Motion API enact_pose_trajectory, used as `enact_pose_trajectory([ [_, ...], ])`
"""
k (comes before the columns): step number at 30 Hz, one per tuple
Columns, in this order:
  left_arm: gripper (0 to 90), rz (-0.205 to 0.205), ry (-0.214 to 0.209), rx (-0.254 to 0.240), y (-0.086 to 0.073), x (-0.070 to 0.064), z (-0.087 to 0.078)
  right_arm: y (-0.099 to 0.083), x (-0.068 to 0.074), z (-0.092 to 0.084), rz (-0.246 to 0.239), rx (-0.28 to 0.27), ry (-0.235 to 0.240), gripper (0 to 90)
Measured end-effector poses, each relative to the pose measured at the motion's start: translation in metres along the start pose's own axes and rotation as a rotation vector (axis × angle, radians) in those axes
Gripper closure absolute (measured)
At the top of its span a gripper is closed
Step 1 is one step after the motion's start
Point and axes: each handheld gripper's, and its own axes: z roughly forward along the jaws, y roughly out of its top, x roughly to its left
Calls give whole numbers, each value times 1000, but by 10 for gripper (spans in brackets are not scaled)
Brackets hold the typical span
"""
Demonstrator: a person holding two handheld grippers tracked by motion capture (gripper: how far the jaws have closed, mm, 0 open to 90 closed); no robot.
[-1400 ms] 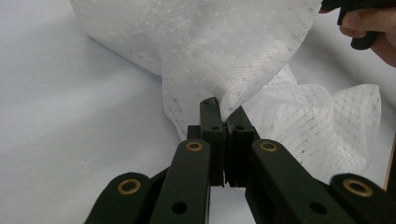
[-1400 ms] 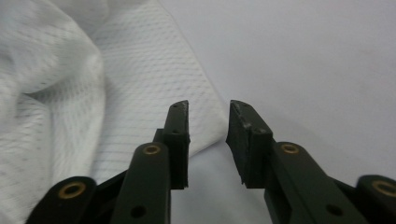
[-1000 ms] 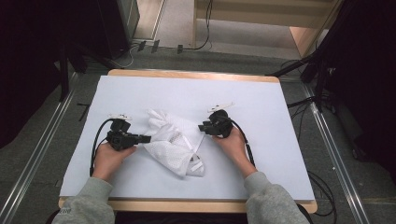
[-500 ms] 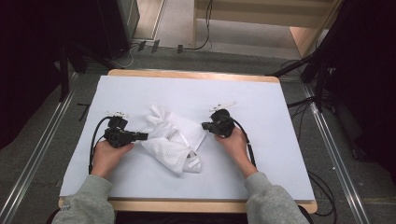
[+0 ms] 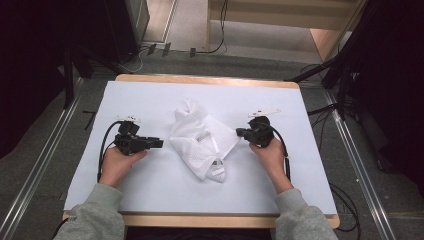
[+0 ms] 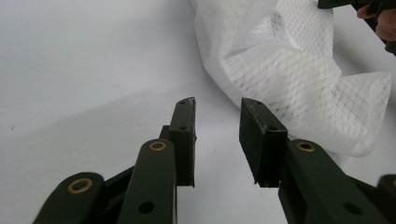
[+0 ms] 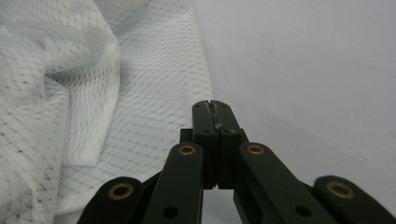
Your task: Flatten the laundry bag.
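A crumpled white mesh cloth [image 5: 202,142] lies mid-table on the white sheet. My left gripper [image 5: 159,143] sits just left of it. In the left gripper view its jaws [image 6: 217,105] stand apart, having just been opening, with nothing between them and the cloth [image 6: 289,74] a little beyond. My right gripper [image 5: 239,133] is at the cloth's right corner. In the right gripper view its jaws [image 7: 215,106] are pressed together at the edge of the cloth [image 7: 93,93], pinching that edge. The right gripper [image 6: 355,3] and its hand peek in at the top of the left gripper view.
The white sheet [image 5: 150,200] covers a wooden table [image 5: 200,80]. Black cables [image 5: 102,150] trail from both grippers. Metal rails [image 5: 45,165] run along the floor on both sides, and dark stands are at the back corners.
The left jaws have opened and let go of the cloth. The right jaws have shut and the right hand moved right, drawing the cloth rightward and spreading it.
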Motion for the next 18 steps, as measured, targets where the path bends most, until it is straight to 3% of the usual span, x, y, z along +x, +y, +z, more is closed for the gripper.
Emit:
enact_pose_trajectory([
  [6,649,6,-6,10,2,0,3,-11,-20,-17,25,5,-47,900],
  [13,629,13,-12,29,4,-2,7,-21,-40,-21,75,16,-69,900],
  [15,616,15,-13,34,4,-3,7,-22,-42,-20,91,21,-73,852],
  [18,602,17,-11,37,4,-3,7,-21,-41,-25,90,-15,-82,787],
])
